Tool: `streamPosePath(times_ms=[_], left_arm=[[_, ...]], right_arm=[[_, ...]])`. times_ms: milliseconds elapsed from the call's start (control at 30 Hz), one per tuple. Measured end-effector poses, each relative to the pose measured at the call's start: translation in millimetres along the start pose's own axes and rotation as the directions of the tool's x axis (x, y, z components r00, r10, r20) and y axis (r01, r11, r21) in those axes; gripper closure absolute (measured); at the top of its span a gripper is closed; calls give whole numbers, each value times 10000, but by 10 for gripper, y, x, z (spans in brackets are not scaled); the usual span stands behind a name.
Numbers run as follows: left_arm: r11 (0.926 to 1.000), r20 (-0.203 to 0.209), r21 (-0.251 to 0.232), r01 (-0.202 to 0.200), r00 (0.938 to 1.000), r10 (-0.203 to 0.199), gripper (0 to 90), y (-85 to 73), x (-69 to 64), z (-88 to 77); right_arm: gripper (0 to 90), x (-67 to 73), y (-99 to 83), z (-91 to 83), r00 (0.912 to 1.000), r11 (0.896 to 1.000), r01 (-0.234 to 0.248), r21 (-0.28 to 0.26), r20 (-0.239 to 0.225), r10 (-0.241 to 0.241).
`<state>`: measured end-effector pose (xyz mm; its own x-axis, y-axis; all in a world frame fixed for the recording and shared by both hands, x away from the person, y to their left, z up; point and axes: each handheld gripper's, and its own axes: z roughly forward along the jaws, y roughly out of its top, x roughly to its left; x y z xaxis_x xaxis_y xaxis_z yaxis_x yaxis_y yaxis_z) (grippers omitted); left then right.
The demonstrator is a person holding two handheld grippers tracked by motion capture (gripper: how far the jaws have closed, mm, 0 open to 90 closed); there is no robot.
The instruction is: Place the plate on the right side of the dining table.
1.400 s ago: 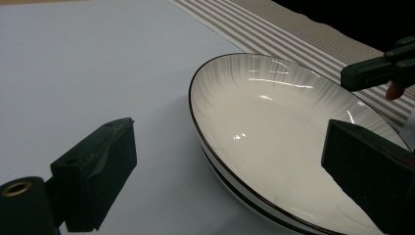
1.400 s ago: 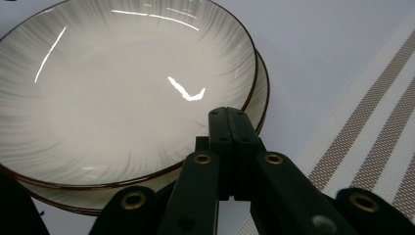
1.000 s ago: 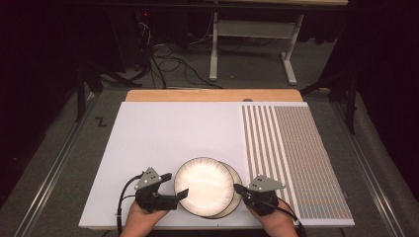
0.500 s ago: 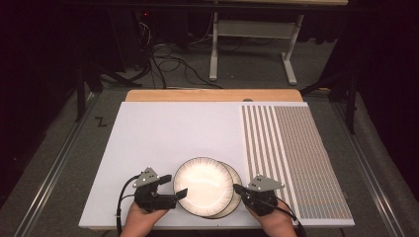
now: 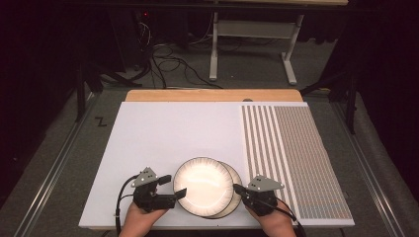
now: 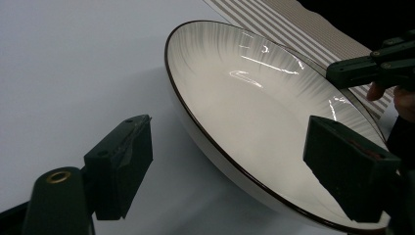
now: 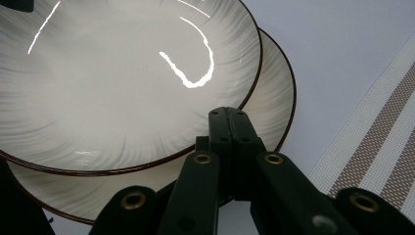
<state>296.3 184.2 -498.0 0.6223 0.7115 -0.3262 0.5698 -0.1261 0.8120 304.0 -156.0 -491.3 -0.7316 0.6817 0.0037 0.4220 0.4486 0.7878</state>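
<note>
Two white plates with dark rims lie stacked and offset near the front of the board. The upper plate (image 5: 203,185) (image 6: 254,88) (image 7: 122,83) is tilted over the lower plate (image 5: 234,174) (image 7: 274,98). My left gripper (image 5: 174,186) (image 6: 235,147) stands open at the upper plate's left rim. Its jaws have just been closing; the rim sits between them, one jaw over the plate's inside and one outside, neither pressing on it. My right gripper (image 5: 237,187) (image 7: 227,117) (image 6: 337,73) is shut, its tips over the lower plate's rim beside the upper plate's right edge.
The plates rest on a white board (image 5: 163,138). A brown-and-white striped mat (image 5: 291,158) covers its right part. A wooden table edge (image 5: 212,95) runs along the back. Beyond it stand metal legs (image 5: 213,49) and floor cables (image 5: 168,59). The board's front edge lies just under my hands.
</note>
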Motion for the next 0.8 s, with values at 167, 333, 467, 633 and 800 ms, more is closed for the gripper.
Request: streamPosePath(times_ms=[167,333,467,633,800], left_arm=[[9999,38,142,-28,10000,28,204,-7,-10,26],[9996,135,254,146,9998,-150,216,-20,9,48],[9995,166,271,163,9997,-168,227,-15,0,51],[9995,325,277,143,9994,-151,234,-13,14,35],[9995,396,236,212,9990,-221,246,-13,17,13]], right_arm=[[900,0,0,0,10000,10000,22,6,20,-22],[900,0,2,2,10000,10000,2,36,21,-2],[900,3,2,3,10000,10000,18,41,53,-19],[900,21,5,25,9999,9999,114,118,-30,-114],[900,112,9,97,9988,9987,440,254,-210,-435]])
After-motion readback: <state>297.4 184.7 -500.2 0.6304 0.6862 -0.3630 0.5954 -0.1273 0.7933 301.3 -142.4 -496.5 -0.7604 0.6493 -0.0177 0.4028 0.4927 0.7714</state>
